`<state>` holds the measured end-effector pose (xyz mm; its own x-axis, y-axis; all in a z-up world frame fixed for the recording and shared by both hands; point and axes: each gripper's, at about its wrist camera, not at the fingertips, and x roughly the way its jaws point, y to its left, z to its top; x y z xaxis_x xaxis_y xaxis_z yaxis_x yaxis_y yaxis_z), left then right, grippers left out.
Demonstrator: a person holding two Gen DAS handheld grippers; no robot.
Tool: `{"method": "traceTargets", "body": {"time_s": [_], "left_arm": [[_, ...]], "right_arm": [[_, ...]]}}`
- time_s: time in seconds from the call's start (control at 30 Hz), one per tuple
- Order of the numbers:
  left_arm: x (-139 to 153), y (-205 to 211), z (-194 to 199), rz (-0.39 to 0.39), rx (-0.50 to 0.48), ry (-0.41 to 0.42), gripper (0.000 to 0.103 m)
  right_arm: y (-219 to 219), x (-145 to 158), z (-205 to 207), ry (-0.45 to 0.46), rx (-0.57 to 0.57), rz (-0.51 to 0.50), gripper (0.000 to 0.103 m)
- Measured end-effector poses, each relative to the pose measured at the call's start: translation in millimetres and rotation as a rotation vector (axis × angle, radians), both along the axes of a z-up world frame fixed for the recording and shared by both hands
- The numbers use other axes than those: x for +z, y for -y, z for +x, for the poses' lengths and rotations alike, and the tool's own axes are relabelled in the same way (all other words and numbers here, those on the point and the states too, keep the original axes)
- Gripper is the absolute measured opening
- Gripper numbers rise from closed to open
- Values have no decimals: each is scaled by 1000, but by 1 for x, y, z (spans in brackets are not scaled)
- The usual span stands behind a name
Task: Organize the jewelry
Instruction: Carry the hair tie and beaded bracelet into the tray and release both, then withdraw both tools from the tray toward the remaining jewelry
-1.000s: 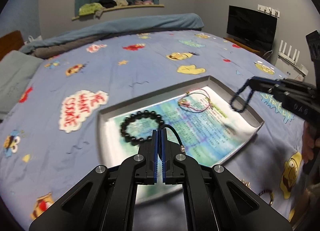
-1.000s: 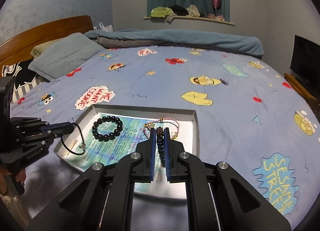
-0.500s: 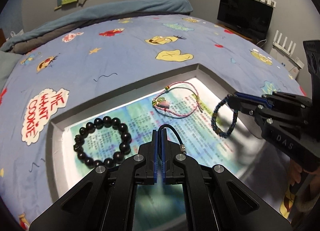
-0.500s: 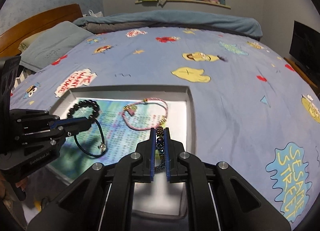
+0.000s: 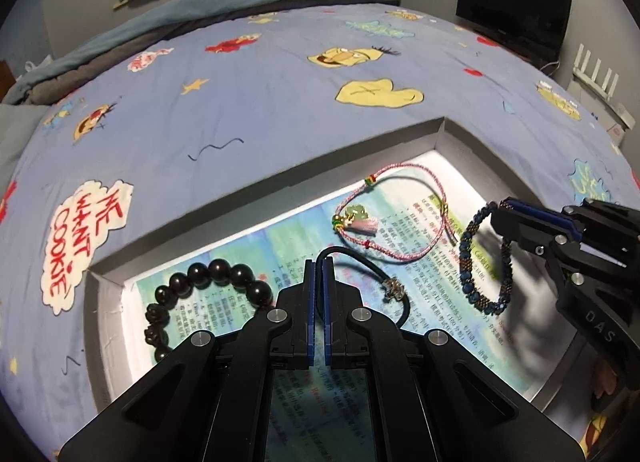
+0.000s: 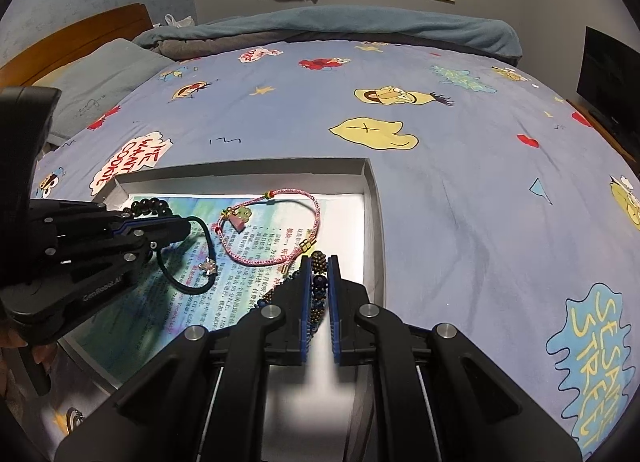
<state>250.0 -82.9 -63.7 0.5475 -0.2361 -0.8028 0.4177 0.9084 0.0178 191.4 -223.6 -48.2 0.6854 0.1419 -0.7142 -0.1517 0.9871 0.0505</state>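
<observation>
- A bed fills the room, covered by a blue cartoon sheet (image 5: pixel 280 110), with a wooden headboard (image 6: pixel 76 42) and grey pillow (image 6: pixel 108 78) at one end, and a dark TV (image 5: pixel 514 6) by the wall.
- A shallow grey tray (image 5: pixel 280 186) lies on the sheet, its floor lined with a printed paper (image 5: pixel 404 302).
- A black bead bracelet (image 5: pixel 200 290) lies flat at the tray's left end.
- A pink cord bracelet (image 5: pixel 400 218) with a small green charm lies toward the tray's far middle.
- The left gripper (image 5: pixel 317 286) has its fingers pressed together on a black cord (image 5: pixel 376 270), which loops out to the right and carries a small metal charm; the loop hangs just over the paper.
- The right gripper (image 6: pixel 319 294) pinches a blue bracelet (image 5: pixel 484 262) of dark blue and bronze beads; from the left wrist view it hangs as a loop over the tray's right part, its lower end at or close to the paper, though I cannot tell if it touches.
- The blue bracelet sits just right of the pink one, apart from it.
- A small ring-shaped trinket (image 6: pixel 74 418) lies on the sheet outside the tray's near corner.
</observation>
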Motion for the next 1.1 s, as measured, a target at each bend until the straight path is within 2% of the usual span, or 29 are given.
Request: {"method": "traceTargets", "body": {"time_s": [0.27,0.37,0.43,0.5,0.57,0.6,0.63,0.67,0.7,0.73,0.77,0.83,0.97,1.03,1.1], "left_arm": [[-4,-1,1,6,12,-13,4],[-2,-4,-1,0,19,-3,13],[2,-6,-6,3,24,20,23],[6,-8,-10,1,34,31,25],[11,-11,-14,3,51,41,32],[13,-13,-16,2,54,46,38],[16,-14,-19,3,57,56,46],[19,-15,-22,7,60,66,50],[23,-17,-26,13,63,83,54],[26,-19,-28,17,66,91,57],[29,-21,-31,19,70,98,59],[37,-26,-40,13,84,112,71],[49,-38,-56,-17,105,131,79],[53,-42,-64,-17,118,134,82],[56,-46,-74,-20,120,138,86]], "right_arm": [[-4,-1,0,-4,15,-25,8],[-3,0,-1,-8,13,-18,11],[-1,3,-4,-3,8,-16,23],[-1,6,-8,8,9,-15,24],[0,10,-12,18,-1,-31,30],[2,12,-15,26,-9,-35,34],[4,14,-17,30,-13,-32,35],[5,16,-18,31,-13,-25,35],[7,19,-21,33,-18,-20,40],[8,21,-23,37,-28,-28,50],[8,24,-27,46,-37,-37,53],[10,29,-34,58,-39,-35,56],[12,37,-47,61,-46,-26,68],[12,40,-54,60,-43,-19,79],[11,43,-62,61,-39,-16,85]]}}
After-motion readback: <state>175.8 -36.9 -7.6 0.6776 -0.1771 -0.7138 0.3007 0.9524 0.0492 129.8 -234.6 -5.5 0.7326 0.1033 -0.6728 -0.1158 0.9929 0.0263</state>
